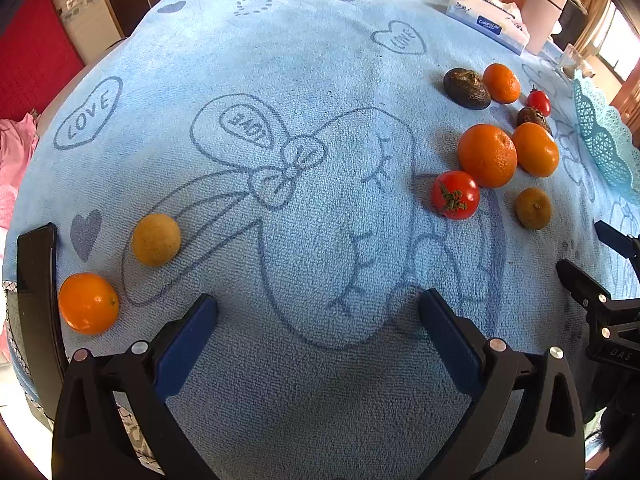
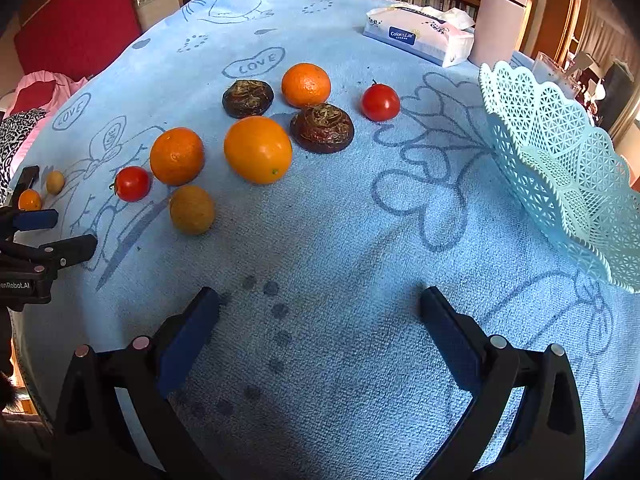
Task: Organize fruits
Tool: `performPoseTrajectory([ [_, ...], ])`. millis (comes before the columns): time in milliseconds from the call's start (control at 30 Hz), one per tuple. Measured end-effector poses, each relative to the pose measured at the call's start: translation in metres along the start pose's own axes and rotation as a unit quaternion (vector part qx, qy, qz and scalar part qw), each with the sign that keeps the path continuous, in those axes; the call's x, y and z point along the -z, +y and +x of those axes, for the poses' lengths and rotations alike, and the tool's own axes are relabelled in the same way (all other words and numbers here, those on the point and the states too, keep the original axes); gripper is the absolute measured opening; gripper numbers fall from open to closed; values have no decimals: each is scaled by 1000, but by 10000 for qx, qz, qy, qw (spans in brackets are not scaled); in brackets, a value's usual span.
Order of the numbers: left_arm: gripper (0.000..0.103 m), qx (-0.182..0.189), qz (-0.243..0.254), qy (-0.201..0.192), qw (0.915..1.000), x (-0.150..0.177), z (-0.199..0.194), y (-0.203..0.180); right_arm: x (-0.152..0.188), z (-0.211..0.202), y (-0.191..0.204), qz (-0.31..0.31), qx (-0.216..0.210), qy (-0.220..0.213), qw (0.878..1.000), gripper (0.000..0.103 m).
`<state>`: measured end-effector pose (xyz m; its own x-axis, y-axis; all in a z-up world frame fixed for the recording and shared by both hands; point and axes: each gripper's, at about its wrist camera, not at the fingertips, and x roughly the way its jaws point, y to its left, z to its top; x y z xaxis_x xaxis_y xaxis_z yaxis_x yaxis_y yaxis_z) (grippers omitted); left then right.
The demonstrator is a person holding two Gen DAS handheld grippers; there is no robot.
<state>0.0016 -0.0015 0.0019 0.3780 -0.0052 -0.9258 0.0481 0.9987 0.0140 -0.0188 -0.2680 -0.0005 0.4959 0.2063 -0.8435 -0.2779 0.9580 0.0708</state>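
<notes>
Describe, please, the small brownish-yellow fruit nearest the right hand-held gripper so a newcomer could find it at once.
Start at the lacy basket on the blue towel, then look across to the fruit cluster. At its near edge, just below the dimpled orange and beside a tomato, lies the dull tan fruit: the cluster's only matte, khaki piece.

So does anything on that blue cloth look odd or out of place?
Two fruits, a small orange and a tan round fruit, lie far from the main cluster, near the table edge. The lace basket holds no fruit that shows. Nothing looks spilled or damaged.

oranges [image 2: 258,149], tomatoes [image 2: 132,183] scattered beside basket [image 2: 560,168]
</notes>
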Motion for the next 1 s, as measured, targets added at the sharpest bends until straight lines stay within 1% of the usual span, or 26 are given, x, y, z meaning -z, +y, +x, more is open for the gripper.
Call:
performPoseTrajectory([
  [133,98,-25,48,35,10000,-2,0,-2,-2,1,1,13,6,83,10000,101],
  [200,98,-13,68,80,9999,-5,1,-2,-5,3,1,37,18,198,9998,101],
  [300,98,-22,117,144,9998,-10,1,-4,-13,7,1,54,27,456,9989,101],
  [400,98,-25,130,202,9997,-16,3,-5,-23,14,2,64,50,826,9966,101],
  [500,98,-51,158,183,9997,-21,6,-7,-33,22,2,81,82,1134,9935,101],
  [667,98,-30,344,322,9989,-35,8,-11,-47,32,4,98,134,1450,9893,101],
  [733,90,4,388,289,9988,-41,4,-9,-53,37,5,122,153,1519,9882,101],
  [767,82,58,372,257,9990,-44,1,-7,-55,39,6,132,163,1539,9879,101],
  [867,80,104,289,73,9995,-55,-16,3,-65,43,7,163,182,1583,9871,101],
  [933,80,3,247,-85,9997,-57,-30,12,-68,46,8,163,188,1602,9868,101],
  [1000,80,-124,63,-198,9997,-56,-44,28,-73,50,8,163,186,1627,9864,101],
])
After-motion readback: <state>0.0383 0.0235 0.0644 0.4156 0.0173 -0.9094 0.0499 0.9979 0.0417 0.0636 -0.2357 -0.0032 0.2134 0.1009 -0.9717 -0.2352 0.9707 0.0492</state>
